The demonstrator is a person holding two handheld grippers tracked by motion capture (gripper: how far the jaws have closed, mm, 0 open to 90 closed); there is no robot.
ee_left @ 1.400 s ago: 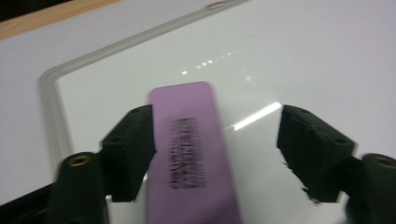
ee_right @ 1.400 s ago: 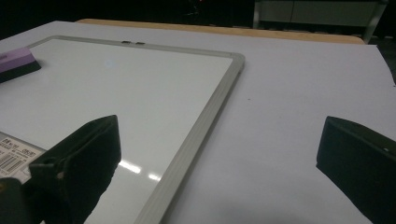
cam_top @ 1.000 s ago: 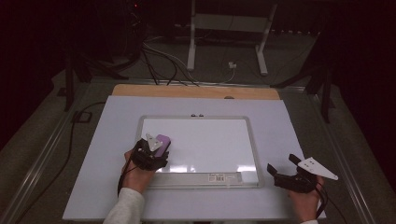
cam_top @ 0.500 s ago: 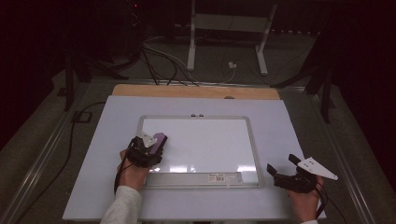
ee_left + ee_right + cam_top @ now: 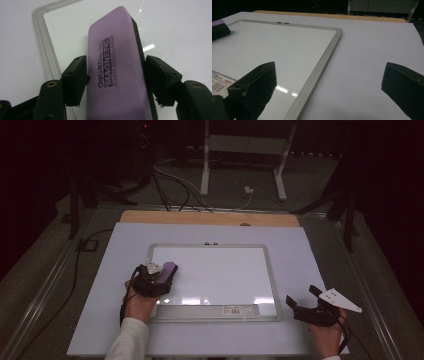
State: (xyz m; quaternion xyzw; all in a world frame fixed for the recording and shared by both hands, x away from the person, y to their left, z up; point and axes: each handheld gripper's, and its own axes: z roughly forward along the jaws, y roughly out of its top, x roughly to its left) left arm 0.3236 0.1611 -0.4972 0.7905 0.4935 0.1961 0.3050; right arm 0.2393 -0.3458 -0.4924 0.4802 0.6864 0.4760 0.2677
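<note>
Now, L claw (image 5: 116, 82) gripping purple eraser (image 5: 117, 62), on whiteboard (image 5: 225, 270), R claw (image 5: 301, 301) wide.

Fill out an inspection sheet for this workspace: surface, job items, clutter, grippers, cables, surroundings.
Surface: pale sheet over a wooden table edge.
Job's things: whiteboard lying flat, wiped clean, barcode label on its near frame; purple magnetic eraser at its left side.
Clutter: nothing seen.
Grippers: left gripper jaws on either side of the eraser, which they have just been opening on; right gripper open, holding nothing, beside the board's right corner.
Cables: one trails from each gripper; more lie on the floor beyond the table.
Surroundings: dark room, white stand legs behind.
</note>
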